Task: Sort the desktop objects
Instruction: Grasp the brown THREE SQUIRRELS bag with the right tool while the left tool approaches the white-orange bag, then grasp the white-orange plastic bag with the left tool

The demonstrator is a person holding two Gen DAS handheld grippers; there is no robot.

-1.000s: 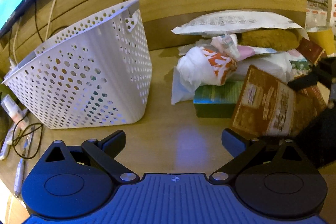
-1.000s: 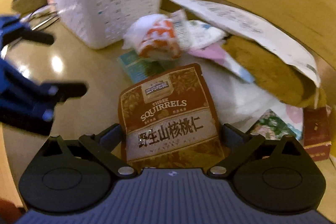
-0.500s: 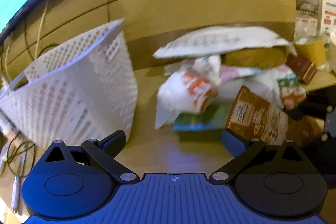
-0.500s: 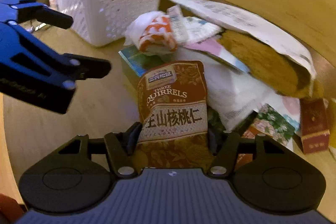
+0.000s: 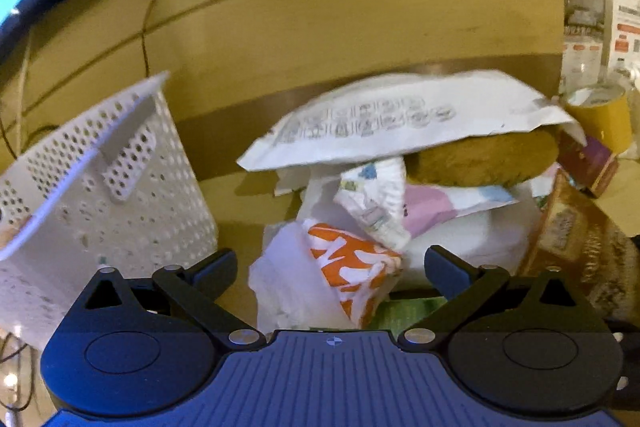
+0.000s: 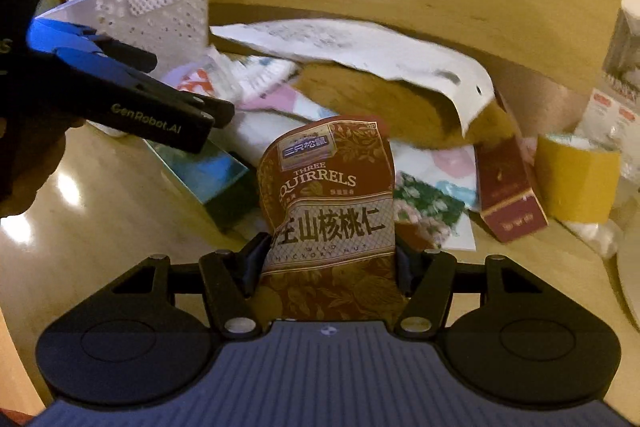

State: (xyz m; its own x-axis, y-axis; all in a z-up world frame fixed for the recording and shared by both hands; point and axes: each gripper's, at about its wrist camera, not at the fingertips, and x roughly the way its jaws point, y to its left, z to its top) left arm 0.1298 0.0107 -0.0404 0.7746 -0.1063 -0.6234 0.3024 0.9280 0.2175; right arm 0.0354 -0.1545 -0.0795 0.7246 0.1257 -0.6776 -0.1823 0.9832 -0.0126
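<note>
My right gripper [image 6: 328, 259] is shut on a brown Three Squirrels snack bag [image 6: 328, 187] and holds it upright above the desk; the bag also shows at the right edge of the left wrist view [image 5: 576, 239]. My left gripper [image 5: 330, 267] is open, its fingers on either side of a crumpled white and orange bag [image 5: 332, 279] without touching it. In the right wrist view the left gripper [image 6: 160, 107] reaches in from the left. A white perforated basket [image 5: 100, 195] stands at the left, also seen in the right wrist view [image 6: 160, 7].
A pile holds a white printed mailer [image 5: 400, 123], a brown plush thing [image 5: 480, 159], a teal box [image 6: 208, 175], a floral packet [image 6: 424, 203] and a dark red box [image 6: 508, 191]. A yellow cup [image 6: 576, 179] stands at the right. A wooden wall is behind.
My right gripper closed on the snack bag and lifted it. My left gripper moved forward and right, from the bare desk to around the white and orange bag.
</note>
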